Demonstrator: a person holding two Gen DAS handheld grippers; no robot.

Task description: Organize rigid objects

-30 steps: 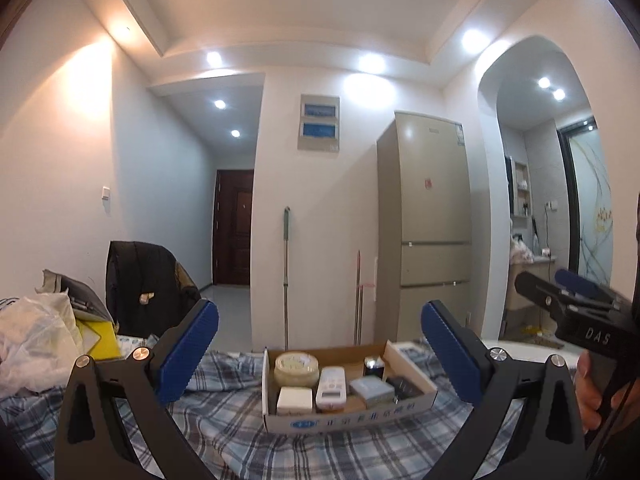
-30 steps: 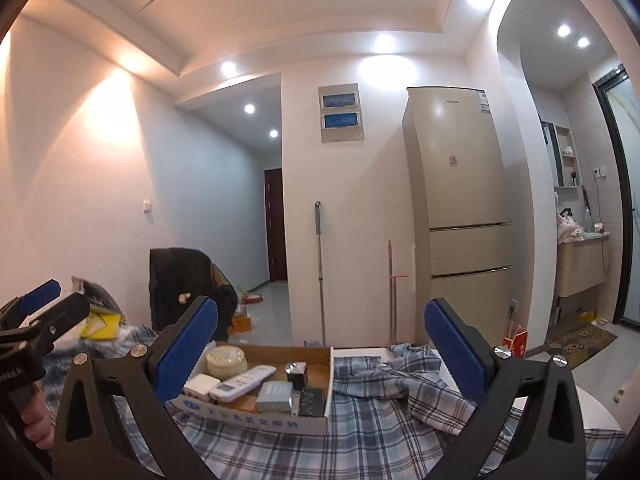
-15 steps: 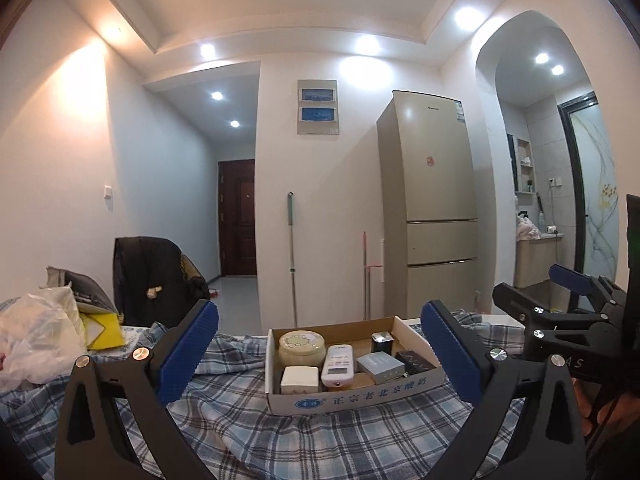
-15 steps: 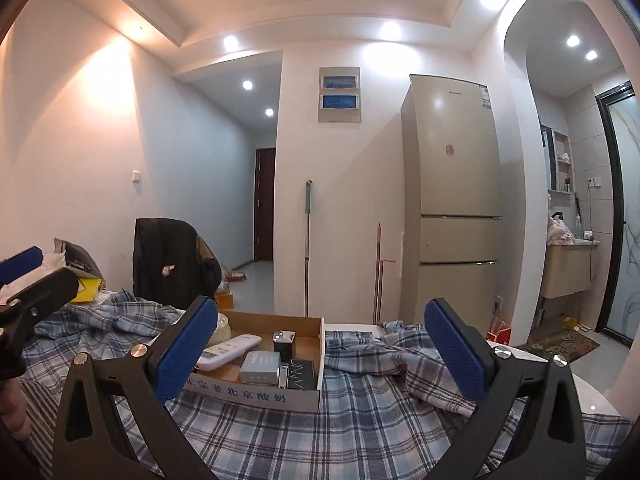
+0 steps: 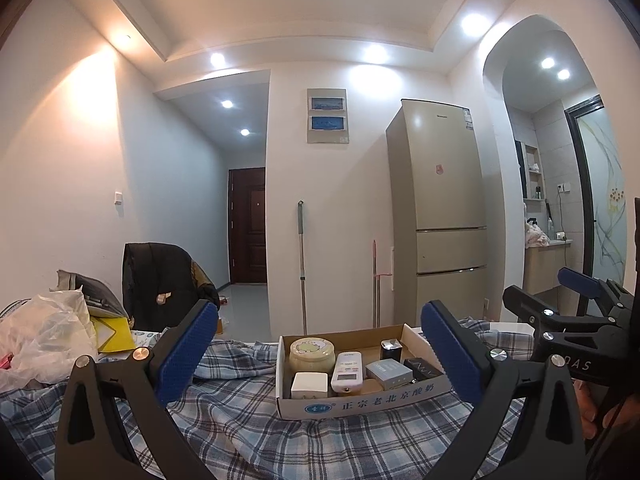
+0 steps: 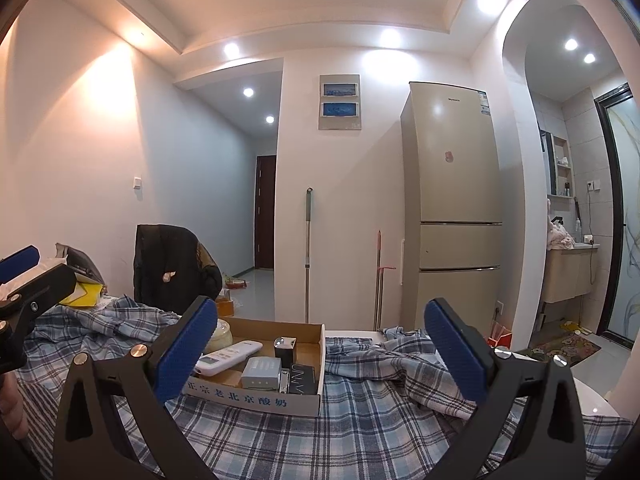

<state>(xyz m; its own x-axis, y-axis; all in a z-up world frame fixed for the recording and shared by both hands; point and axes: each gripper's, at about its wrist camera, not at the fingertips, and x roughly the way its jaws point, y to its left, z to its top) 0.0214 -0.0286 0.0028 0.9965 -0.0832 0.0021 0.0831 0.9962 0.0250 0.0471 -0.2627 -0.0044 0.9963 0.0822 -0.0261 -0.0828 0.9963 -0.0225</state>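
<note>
Left gripper (image 5: 316,350): jaws spread wide, nothing between the blue pads, held short of the cardboard box and level with it.
Right gripper (image 6: 320,344): also wide open and empty, facing the box from its right-hand corner.
Cardboard box (image 5: 362,398): shallow open tray with blue printed characters on its front wall, sitting on a blue plaid cloth (image 5: 248,428) that covers the table.
Contents: a round cream jar (image 5: 312,354) at the back left, a white square adapter (image 5: 309,385) in front of it, a white remote control (image 5: 347,372) lying lengthwise in the middle, a grey-blue carton (image 5: 389,374), a small dark box with a silvery top (image 5: 391,349) and a flat black box (image 5: 423,369) to the right.
Spacing: the pieces lie touching or just beside one another.
Risk, crowding: a wide jaw lowered onto one piece will likely knock or clamp its neighbour too.
Risk, box: it looks light, and the cloth under it is rumpled, so a sideways push may slide or tip it.
Risk, remote: smooth and long, it may pivot out of the pads if gripped near an end.
Risk, grippers: both face the same box, so reaching in together may make them collide.
</note>
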